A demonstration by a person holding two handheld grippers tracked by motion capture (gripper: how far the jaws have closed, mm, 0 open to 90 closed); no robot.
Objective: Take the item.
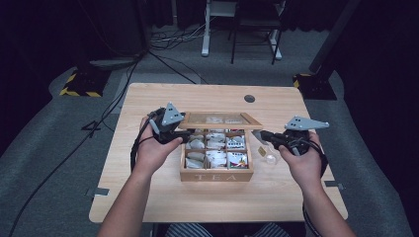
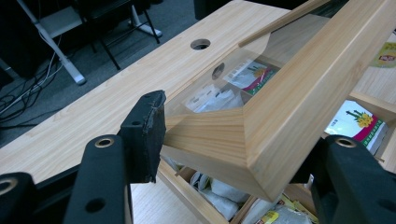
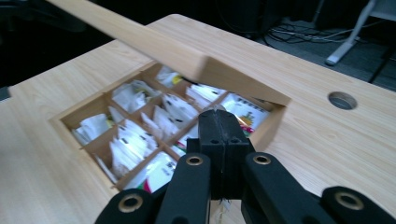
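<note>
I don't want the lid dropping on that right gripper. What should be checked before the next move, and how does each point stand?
1. Left gripper clamped on lid corner: ok.
2. Lid raised off box: ok, held half open.
3. Right gripper shut: ok, pads together.
4. Something held in right gripper: cannot tell.
5. Right gripper out from under the lid: not ok, its tip points in at the compartments below the lid edge.
6. Tea bags lying inside their compartments: ok.
</note>
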